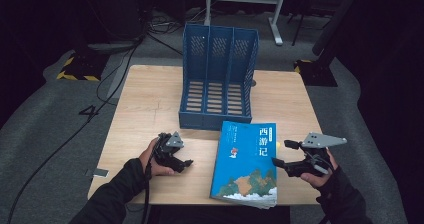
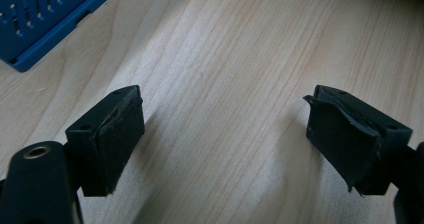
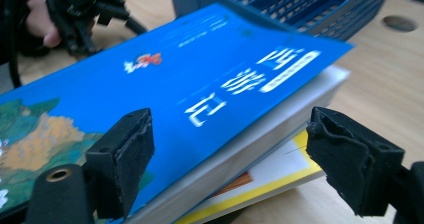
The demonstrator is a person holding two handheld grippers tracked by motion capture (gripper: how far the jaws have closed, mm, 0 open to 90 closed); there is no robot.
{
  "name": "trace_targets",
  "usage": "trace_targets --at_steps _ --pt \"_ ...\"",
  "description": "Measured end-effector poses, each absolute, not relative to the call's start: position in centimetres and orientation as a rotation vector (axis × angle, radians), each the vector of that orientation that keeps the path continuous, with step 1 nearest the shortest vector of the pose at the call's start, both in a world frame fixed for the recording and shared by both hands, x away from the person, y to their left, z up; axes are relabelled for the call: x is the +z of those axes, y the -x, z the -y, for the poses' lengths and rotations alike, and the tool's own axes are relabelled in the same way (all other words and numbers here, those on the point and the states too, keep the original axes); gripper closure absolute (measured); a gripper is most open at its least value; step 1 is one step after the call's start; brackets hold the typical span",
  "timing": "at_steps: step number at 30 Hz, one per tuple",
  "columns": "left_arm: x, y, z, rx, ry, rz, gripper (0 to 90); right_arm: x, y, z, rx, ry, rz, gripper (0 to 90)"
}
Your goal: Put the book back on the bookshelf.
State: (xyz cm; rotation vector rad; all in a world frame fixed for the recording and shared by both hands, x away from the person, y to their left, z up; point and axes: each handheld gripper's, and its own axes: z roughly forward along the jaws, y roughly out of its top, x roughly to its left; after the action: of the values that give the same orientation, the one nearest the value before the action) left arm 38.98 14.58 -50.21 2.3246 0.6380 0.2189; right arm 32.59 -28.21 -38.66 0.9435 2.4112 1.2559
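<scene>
Right now a blue book (image 1: 246,161) lies flat on the wooden table (image 1: 150,104), close to the front edge and a bit toward the right side. Its cover shows white letters and a picture of hills. In the right gripper view a second book with a yellow edge (image 3: 280,176) lies under it, and the blue book rests on top of that one.

At the right edge of the blue book is the right gripper (image 1: 281,153), held in a hand. Its two black jaws are spread wide apart. In the right gripper view one jaw sits over the blue cover and the other sits out past the side of the stack, so the edge of the books lies between them. The jaws are not squeezing anything.

On the other side, the left gripper (image 1: 186,161) rests near the front edge of the table, to the left of the blue book and apart from it. Its jaws are spread wide too, with bare wood between them.

A blue file rack (image 1: 218,79) stands in the middle of the table, just behind the blue book.
</scene>
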Motion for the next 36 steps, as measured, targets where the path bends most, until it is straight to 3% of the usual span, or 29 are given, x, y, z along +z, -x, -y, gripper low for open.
trace_targets --at_steps 2,3,4,21,30,32,36 --pt "-50.1 -39.1 -14.2 0.212 -2.329 -0.628 17.5 -39.2 -32.7 27.8 1.213 -0.951 -2.447 19.5" --pt "-49.9 -39.2 -13.8 0.183 -2.324 -0.616 25.1 -40.0 -32.9 27.6 1.179 -0.976 -2.502 18.0" --pt "-49.9 -39.2 -13.8 0.183 -2.324 -0.616 25.9 -40.3 -33.0 27.7 1.181 -0.98 -2.521 16.6" --pt "-46.8 -40.4 -8.3 0.247 -2.268 -0.475 26.9 -41.2 -34.3 27.2 1.263 -0.987 -2.634 14.7" --pt "-46.6 -40.8 -8.4 0.234 -2.239 -0.498 30.2 -40.8 -35.2 26.8 1.317 -0.928 -2.592 24.2" --pt "-46.8 -40.9 -8.3 0.232 -2.254 -0.496 30.2 -40.7 -35.8 26.5 1.352 -0.934 -2.572 33.5" --pt "-47.0 -41.1 -8.0 0.255 -2.265 -0.508 30.8 -41.0 -37.2 26.1 1.439 -0.933 -2.619 42.1"
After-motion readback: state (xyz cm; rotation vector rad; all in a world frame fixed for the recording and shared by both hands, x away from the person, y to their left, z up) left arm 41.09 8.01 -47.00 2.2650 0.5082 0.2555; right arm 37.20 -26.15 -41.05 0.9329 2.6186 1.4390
